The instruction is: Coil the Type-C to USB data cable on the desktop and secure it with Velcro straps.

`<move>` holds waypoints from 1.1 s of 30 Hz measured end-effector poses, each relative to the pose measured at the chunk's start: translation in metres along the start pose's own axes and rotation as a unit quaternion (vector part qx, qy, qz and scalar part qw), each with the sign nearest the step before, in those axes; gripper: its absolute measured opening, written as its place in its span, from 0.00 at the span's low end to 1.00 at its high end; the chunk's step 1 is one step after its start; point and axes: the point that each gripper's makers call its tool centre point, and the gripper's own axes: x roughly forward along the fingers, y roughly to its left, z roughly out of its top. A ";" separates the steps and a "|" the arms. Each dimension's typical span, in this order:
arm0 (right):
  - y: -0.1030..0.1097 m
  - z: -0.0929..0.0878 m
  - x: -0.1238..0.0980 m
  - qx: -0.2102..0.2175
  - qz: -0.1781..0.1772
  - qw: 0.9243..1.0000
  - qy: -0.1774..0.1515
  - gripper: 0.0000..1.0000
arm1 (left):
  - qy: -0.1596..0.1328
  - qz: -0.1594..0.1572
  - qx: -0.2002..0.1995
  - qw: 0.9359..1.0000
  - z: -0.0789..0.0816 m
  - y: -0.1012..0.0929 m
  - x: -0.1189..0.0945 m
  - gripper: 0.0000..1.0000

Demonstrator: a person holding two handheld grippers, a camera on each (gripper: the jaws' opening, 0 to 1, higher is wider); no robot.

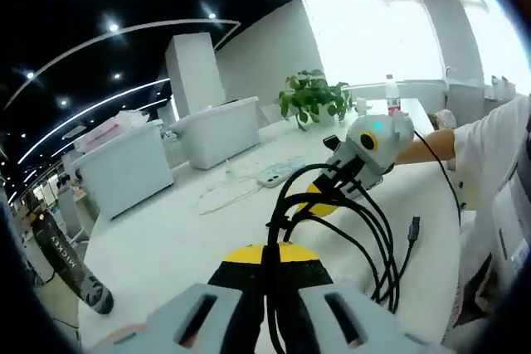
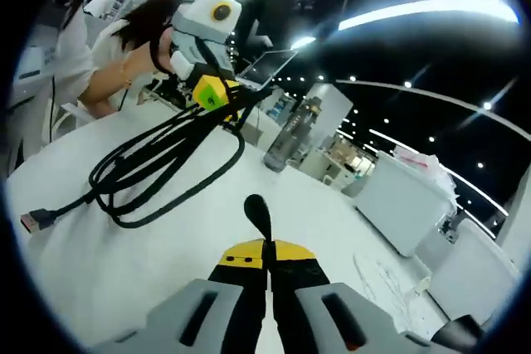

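Note:
The black data cable (image 1: 332, 221) hangs in several loose loops above the white desktop (image 1: 166, 238). My left gripper (image 1: 270, 256) is shut on the bundle, which runs up between its yellow-tipped jaws. In the right gripper view the left gripper (image 2: 211, 93) holds the coil (image 2: 158, 159) at upper left, and the USB plug (image 2: 37, 221) lies on the desktop (image 2: 124, 288). My right gripper (image 2: 267, 256) is shut on a short black strip, apparently the Velcro strap (image 2: 257, 209). In the left gripper view the right gripper (image 1: 322, 201) meets the loops, and a plug (image 1: 413, 228) dangles.
A potted plant (image 1: 314, 97), a bottle (image 1: 392, 93), a white flat device (image 1: 278, 173) and a white cord (image 1: 224, 195) sit farther back. A black-grey tool (image 1: 79, 275) lies at left. A person's sleeve (image 1: 489, 147) is at right. A grey flask (image 2: 290, 143) stands behind the coil.

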 end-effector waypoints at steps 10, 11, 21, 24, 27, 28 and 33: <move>0.019 -0.006 -0.041 0.136 0.010 0.991 -0.013 0.28 | 0.006 -0.033 -0.024 0.999 0.024 -0.026 0.029 0.04; 0.015 -0.007 -0.047 0.144 0.001 0.990 -0.015 0.28 | 0.012 -0.036 -0.026 0.999 0.023 -0.027 0.032 0.04; -0.055 -0.015 -0.136 0.404 -0.146 0.890 -0.155 0.18 | 0.071 -0.058 -0.033 0.995 0.001 -0.032 0.071 0.04; -0.064 0.002 -0.160 0.443 -0.148 0.856 -0.223 0.12 | 0.093 -0.059 -0.025 0.994 -0.013 -0.033 0.087 0.04; -0.047 0.000 -0.154 0.389 -0.153 0.893 -0.163 0.06 | 0.108 -0.071 -0.018 0.991 -0.023 -0.042 0.096 0.05; -0.041 -0.001 -0.150 0.342 -0.164 0.916 -0.131 0.00 | 0.114 -0.076 -0.015 0.990 -0.028 -0.045 0.100 0.05; -0.012 0.020 -0.124 0.293 -0.125 0.942 -0.106 0.01 | 0.131 -0.083 0.009 0.988 -0.041 -0.052 0.111 0.05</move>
